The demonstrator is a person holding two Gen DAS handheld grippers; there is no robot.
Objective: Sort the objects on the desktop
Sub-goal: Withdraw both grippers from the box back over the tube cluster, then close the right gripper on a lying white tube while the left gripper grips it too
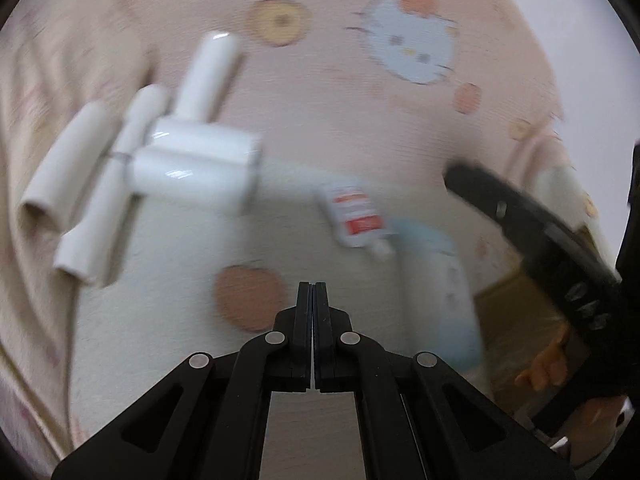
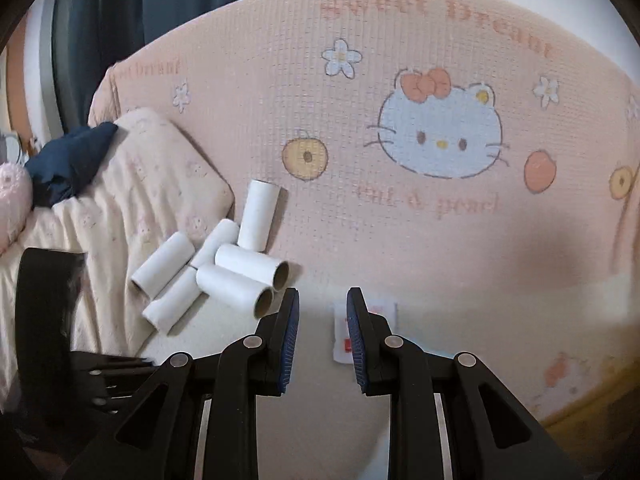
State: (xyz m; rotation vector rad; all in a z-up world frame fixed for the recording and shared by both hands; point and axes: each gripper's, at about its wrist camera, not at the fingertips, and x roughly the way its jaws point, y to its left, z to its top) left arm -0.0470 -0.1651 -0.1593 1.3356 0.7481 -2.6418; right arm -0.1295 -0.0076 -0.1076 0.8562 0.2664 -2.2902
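The left tool (image 1: 313,286) tilts steeply down toward a pink cartoon-printed cover (image 1: 360,128) spread over what looks like a bed; its two fingers are pressed flat together with nothing between them. The left wrist view is smeared with motion blur. Just beyond the tips lies a small white tube with a red-and-orange label (image 1: 356,218), and beside that, to the right, a pale blue-and-white bottle (image 1: 454,292) lies on its side. Farther off to the left sits a cluster of white cardboard rolls (image 1: 168,152), some stacked across one another, next to a rumpled cream blanket (image 1: 24,184). At the right edge of that view the black body of the other tool (image 1: 540,232) crosses the frame, blurred.

The right tool (image 2: 323,300) also points downward at a slant, its blue-padded fingers (image 2: 291,332) standing a little apart and gripping nothing. The labelled tube (image 2: 380,312) lies on the cover directly behind the right-hand finger, partly hidden by it; I cannot tell whether the finger touches it. The rolls (image 2: 224,268) lie to the left of the tips, close but apart from them, against the folded blanket (image 2: 132,184). A dark blue cloth (image 2: 68,160) rests on the blanket's far end.
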